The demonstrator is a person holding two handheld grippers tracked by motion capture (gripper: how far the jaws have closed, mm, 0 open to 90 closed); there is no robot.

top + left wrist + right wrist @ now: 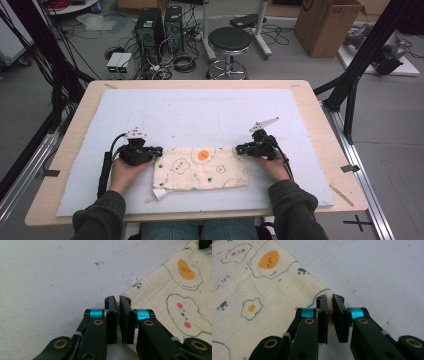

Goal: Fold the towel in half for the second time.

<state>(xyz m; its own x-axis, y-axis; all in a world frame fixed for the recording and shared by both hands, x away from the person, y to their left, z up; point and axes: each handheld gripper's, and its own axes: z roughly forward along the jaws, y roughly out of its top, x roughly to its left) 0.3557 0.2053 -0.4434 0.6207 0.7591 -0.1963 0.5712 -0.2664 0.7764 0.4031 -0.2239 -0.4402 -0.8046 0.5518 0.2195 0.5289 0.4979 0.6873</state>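
Observation:
A cream cloth (pixel 200 170) printed with fried eggs and clouds lies folded flat near the front of the white mat (pixel 200 112). My left gripper (pixel 159 150) lies low at the cloth's far left corner. In the left gripper view the cloth (pixel 175 290) runs in from the right and its corner sits in the narrow slit of the left gripper (pixel 117 298), which is shut on it. My right gripper (pixel 239 148) is at the far right corner. In its own view the right gripper (pixel 330 297) is shut on the cloth (pixel 249 285), with cream fabric showing between the pads.
The mat covers most of a wooden table (pixel 200 84). A white tag (pixel 159 194) sticks out at the cloth's near left corner. Beyond the table stand a black stool (pixel 229 40), computer towers (pixel 150 27) and a cardboard box (pixel 325 25) on the floor.

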